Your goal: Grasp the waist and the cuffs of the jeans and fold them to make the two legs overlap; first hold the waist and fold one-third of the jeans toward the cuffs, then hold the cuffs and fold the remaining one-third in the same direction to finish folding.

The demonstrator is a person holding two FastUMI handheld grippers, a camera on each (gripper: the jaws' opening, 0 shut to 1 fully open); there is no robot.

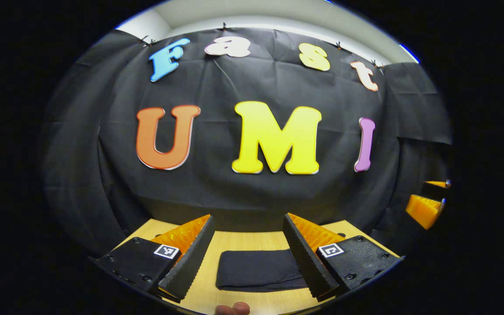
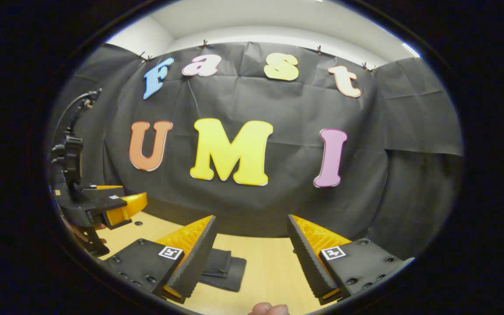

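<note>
The left gripper (image 1: 248, 245) hovers spread and empty above the counter (image 1: 252, 302), the jeans (image 1: 258, 269) lying as a compact folded bundle just ahead, between its fingers. The right gripper (image 2: 252, 245), also spread and empty, has the jeans (image 2: 223, 269) below its left finger. The folding looks finished, with nothing left to do.

We see a pale wood-grain bench (image 1: 256, 236) running up to the booth's black cloth wall (image 1: 217, 183), which hangs creased and is clipped along its top edge. Above the cloth we see a band of light grey wall (image 2: 278, 26). In the right gripper view the bench (image 2: 274, 267) has a small dark hole (image 2: 138, 223) near its left side.
</note>
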